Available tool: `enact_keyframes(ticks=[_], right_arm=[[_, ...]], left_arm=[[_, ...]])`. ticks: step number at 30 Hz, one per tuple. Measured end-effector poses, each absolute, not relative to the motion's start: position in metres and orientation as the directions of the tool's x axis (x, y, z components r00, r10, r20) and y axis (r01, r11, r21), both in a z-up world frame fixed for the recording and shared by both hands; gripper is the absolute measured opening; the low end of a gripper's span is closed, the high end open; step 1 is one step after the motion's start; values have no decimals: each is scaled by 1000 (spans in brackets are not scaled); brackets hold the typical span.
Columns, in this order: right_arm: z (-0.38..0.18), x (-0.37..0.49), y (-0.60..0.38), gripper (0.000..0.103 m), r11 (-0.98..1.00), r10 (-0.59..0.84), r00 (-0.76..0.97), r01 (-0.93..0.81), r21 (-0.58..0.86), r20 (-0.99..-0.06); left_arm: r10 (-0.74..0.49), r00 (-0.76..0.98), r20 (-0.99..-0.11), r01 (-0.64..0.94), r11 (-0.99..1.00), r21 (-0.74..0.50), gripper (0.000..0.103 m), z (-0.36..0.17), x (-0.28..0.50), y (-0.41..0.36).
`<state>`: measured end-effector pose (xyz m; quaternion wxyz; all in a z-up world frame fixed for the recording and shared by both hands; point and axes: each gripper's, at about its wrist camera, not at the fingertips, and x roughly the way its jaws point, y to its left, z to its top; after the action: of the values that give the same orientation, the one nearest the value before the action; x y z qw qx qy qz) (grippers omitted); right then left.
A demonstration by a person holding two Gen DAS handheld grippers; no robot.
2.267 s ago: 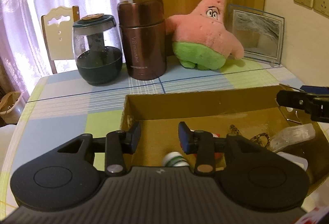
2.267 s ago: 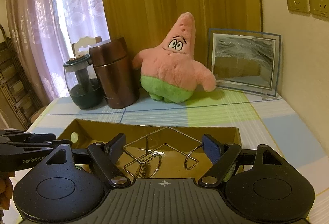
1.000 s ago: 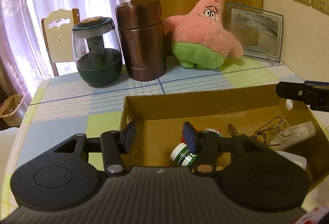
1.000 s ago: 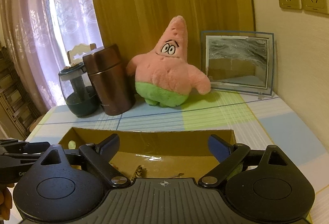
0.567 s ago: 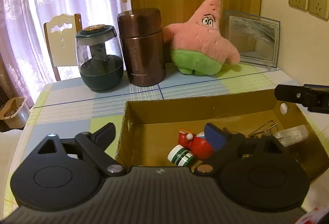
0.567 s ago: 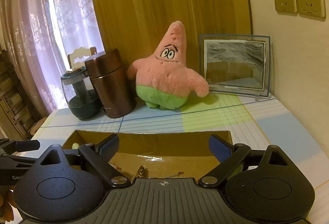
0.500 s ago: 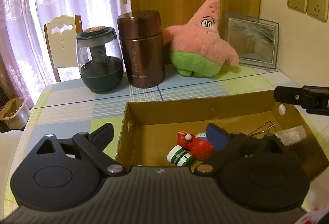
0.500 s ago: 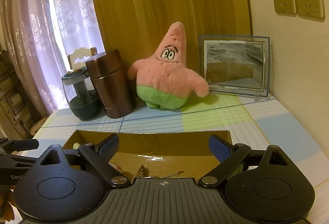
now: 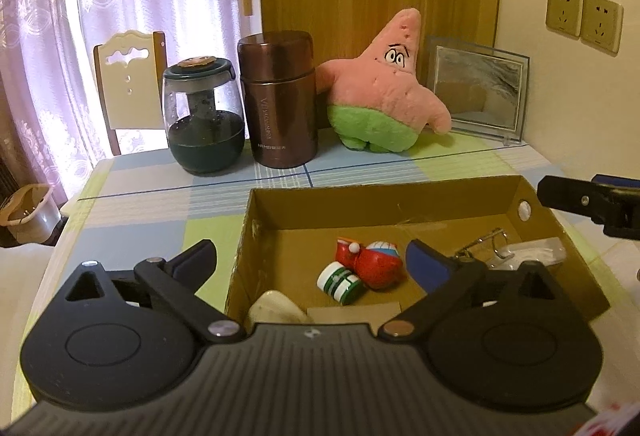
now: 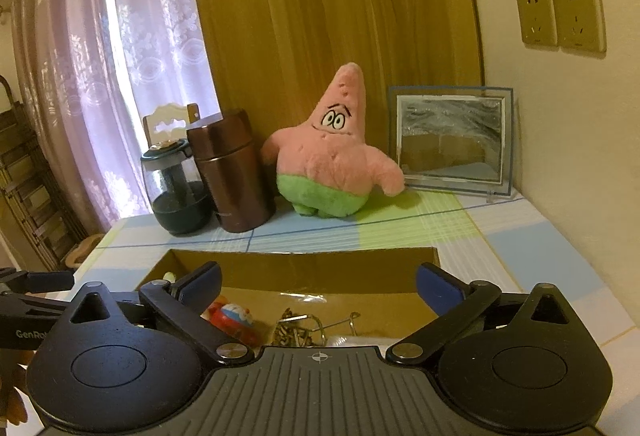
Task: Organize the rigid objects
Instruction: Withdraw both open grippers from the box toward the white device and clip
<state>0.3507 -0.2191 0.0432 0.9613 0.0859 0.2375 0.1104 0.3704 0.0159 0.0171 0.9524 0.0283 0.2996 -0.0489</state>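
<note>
An open cardboard box [image 9: 384, 202] sits on the checked table. Inside lie a red toy figure [image 9: 370, 262], a green-and-white striped piece [image 9: 340, 282], a pale rounded object [image 9: 276, 310], a wire stand [image 9: 486, 242] and a clear plastic bag [image 9: 536, 256]. My left gripper [image 9: 312, 264] is open and empty above the box's near left side. My right gripper [image 10: 318, 282] is open and empty above the box [image 10: 304, 270]; the red toy [image 10: 230, 320] and the wire stand [image 10: 316, 328] lie below it. The right gripper also shows at the left wrist view's right edge [image 9: 588, 200].
At the table's back stand a glass jar with dark liquid [image 9: 202, 116], a brown thermos [image 9: 278, 100], a pink star plush [image 9: 384, 88] and a framed picture [image 9: 478, 92]. A chair [image 9: 128, 76] and curtains are behind; wall sockets [image 9: 584, 16] at right.
The right gripper let go of the wire stand, which now lies in the box, and rose. The left gripper opened wide and pulled back and up; the red toy lies in the box.
</note>
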Motion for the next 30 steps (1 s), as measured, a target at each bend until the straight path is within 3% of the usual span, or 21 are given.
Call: enact_keyframes(ticks=[15,30], right_arm=[[54,290,-232,101,954,268,876,-183,239,-400],[43,225,-249,101,961,249,863,-165,220,-439]], left_arm=[[-69,845,-531,84,996,4,100,34,308,23],[-76,832,-549,97,995,9,100,25,242,24]])
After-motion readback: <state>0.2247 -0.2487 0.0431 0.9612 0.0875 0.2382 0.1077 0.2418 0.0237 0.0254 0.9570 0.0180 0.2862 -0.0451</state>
